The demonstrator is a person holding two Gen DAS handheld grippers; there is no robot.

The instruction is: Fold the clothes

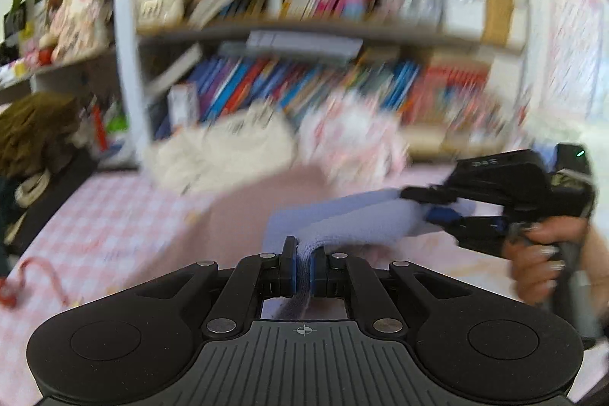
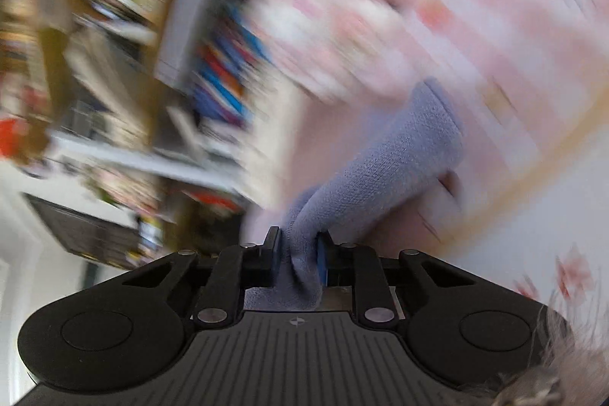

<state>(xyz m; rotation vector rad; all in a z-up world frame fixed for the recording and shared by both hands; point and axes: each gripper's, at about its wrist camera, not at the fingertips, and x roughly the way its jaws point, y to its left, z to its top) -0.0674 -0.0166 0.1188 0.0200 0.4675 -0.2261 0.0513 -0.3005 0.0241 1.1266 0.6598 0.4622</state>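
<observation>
A light blue knitted garment (image 1: 342,219) is stretched between my two grippers above the pink checked bed cover (image 1: 114,215). My left gripper (image 1: 303,267) is shut on one end of it. My right gripper (image 1: 434,206) shows at the right in the left wrist view, shut on the other end, held by a hand. In the right wrist view the right gripper (image 2: 298,253) pinches a bunched fold of the same garment (image 2: 399,158), which runs up and to the right. Both views are motion blurred.
A bookshelf (image 1: 304,37) full of books stands behind the bed. A cream bag (image 1: 224,147) and a pink patterned bundle (image 1: 354,136) lie at its foot. A red cord (image 1: 34,276) lies at the left on the cover.
</observation>
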